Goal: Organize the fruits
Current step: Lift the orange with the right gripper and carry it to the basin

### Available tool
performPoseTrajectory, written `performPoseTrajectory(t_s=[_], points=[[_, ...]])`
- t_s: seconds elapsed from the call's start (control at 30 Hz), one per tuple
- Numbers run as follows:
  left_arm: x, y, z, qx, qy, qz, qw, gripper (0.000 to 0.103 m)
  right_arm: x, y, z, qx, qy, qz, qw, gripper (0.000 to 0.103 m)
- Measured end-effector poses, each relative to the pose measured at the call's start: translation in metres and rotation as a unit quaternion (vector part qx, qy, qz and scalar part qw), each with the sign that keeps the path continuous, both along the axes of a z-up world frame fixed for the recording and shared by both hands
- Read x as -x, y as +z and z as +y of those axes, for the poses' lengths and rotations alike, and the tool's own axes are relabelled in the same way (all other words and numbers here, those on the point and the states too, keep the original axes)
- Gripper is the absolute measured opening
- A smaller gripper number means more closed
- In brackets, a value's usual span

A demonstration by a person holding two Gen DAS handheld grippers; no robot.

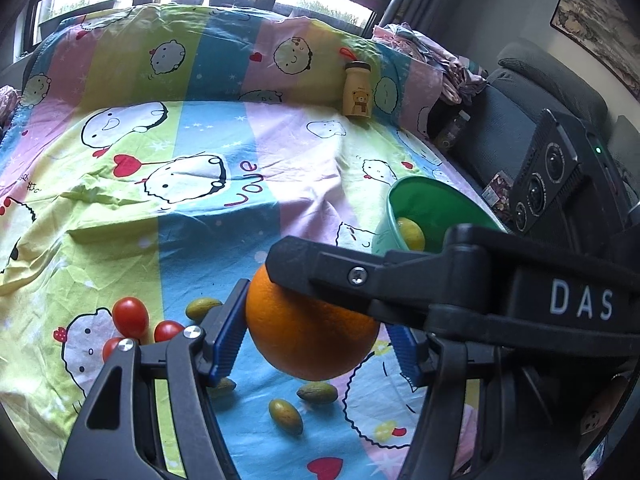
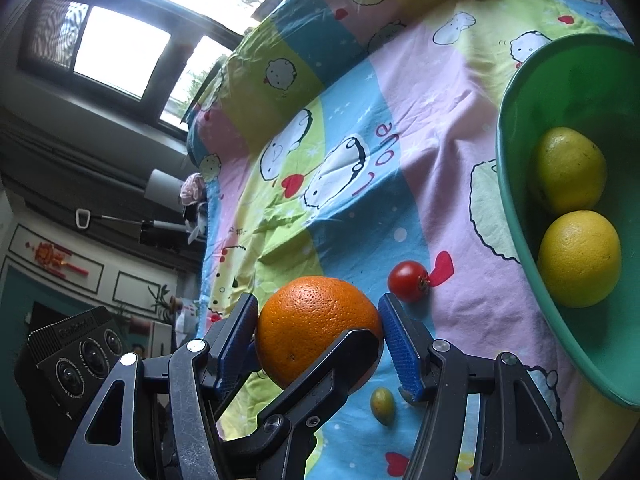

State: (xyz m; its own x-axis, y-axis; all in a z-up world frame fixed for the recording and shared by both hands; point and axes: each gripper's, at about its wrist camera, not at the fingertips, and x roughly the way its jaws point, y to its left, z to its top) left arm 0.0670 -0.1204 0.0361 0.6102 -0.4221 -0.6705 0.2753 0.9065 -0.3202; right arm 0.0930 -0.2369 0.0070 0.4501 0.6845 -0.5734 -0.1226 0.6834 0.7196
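White capitals "DAS" [image 1: 581, 303] are printed on the black body of the right gripper where it crosses the left wrist view at about 3 o'clock. The cartoon-printed bed sheet [image 1: 168, 240], striped in pink, blue and yellow-green, carries the word "Love" [image 1: 243, 184] in dark red script near the picture's centre. A yellow plastic bottle with an orange cap and a bear picture [image 1: 357, 93] stands at 1 o'clock; small lettering above the bear is too fine to read.

One round orange [image 1: 308, 332] is up off the sheet, gripped by both tools at once. The left gripper [image 1: 316, 338] has its blue ribbed pads pressed on the orange's two sides, and the right gripper [image 2: 318, 344] clamps it likewise in its own view, where a black finger of the other tool lies across the fruit's front.

The green plastic bowl [image 2: 520, 208], at 3 o'clock in the right wrist view, holds two yellow citrus fruits [image 2: 570, 170]. In the left wrist view three red cherry tomatoes [image 1: 130, 317] lie together at 8 o'clock, and four small green olive-shaped fruits [image 1: 285, 416] lie on the sheet around and below the orange, one partly hidden by a finger. The right wrist view shows one tomato and one green fruit.
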Motion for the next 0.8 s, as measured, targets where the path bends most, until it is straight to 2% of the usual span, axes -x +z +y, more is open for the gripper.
performPoseTrajectory(t_s=[0.8], points=[[-0.014, 0.016, -0.061, -0.021, -0.059, -0.032, 0.9975, 0.063, 0.006, 0.014, -0.062, -0.032, -0.074, -0.026, 0.996, 0.065]])
